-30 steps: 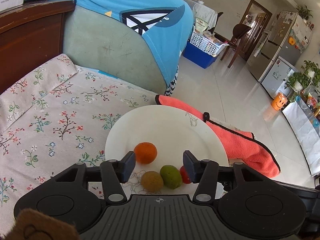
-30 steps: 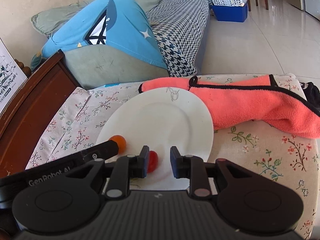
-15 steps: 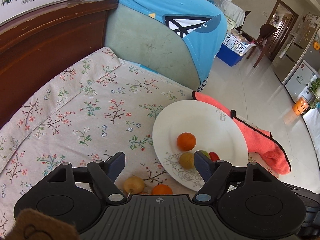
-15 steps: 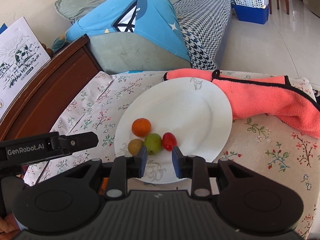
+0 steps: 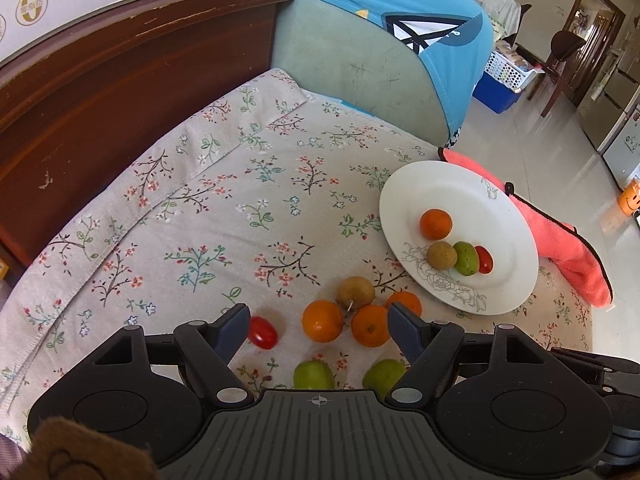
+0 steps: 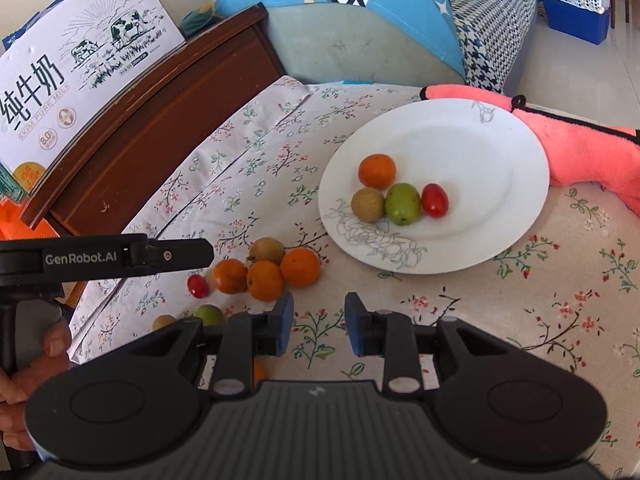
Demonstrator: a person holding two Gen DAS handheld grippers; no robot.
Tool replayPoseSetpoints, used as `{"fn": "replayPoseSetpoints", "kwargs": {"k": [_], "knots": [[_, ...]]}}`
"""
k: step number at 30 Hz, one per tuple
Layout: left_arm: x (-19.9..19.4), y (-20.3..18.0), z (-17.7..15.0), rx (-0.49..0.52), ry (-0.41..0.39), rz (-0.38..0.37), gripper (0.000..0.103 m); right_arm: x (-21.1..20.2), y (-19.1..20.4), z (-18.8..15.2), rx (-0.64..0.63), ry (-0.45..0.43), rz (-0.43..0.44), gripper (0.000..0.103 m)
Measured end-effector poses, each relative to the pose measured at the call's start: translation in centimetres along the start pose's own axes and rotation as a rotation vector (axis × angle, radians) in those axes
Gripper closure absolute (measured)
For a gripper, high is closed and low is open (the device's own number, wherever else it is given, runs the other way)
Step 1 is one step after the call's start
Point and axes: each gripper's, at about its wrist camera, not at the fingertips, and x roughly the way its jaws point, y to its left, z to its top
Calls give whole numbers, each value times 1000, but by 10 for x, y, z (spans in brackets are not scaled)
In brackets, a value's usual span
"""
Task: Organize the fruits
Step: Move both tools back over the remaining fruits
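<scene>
The left gripper (image 5: 318,326) hangs wide and empty over the loose fruit (image 5: 362,314) bunched on the floral cloth (image 5: 224,208), and I reckon a careless close there could knock a round orange rolling off the edge. The right gripper (image 6: 318,322) hovers nearly closed with nothing in it, just short of the white plate (image 6: 480,152), where four fruits already sit. A dark wooden cabinet (image 5: 120,92) stands left, a pink towel (image 6: 580,152) right.

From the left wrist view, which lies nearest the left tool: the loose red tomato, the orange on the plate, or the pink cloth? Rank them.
1. Red tomato, on the cloth beside its left finger.
2. Orange on the plate, farther right.
3. Pink cloth, beyond the plate.
</scene>
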Motion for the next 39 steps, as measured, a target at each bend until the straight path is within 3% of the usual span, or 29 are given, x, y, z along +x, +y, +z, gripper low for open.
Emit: {"fn": "replayPoseSetpoints", "kwargs": {"k": [22, 39], "knots": [[-16, 35, -42, -13, 39, 77, 28, 2, 46, -60, -91, 127, 117, 68], [-2, 35, -52, 40, 55, 114, 29, 15, 74, -73, -166, 169, 133, 67]]}}
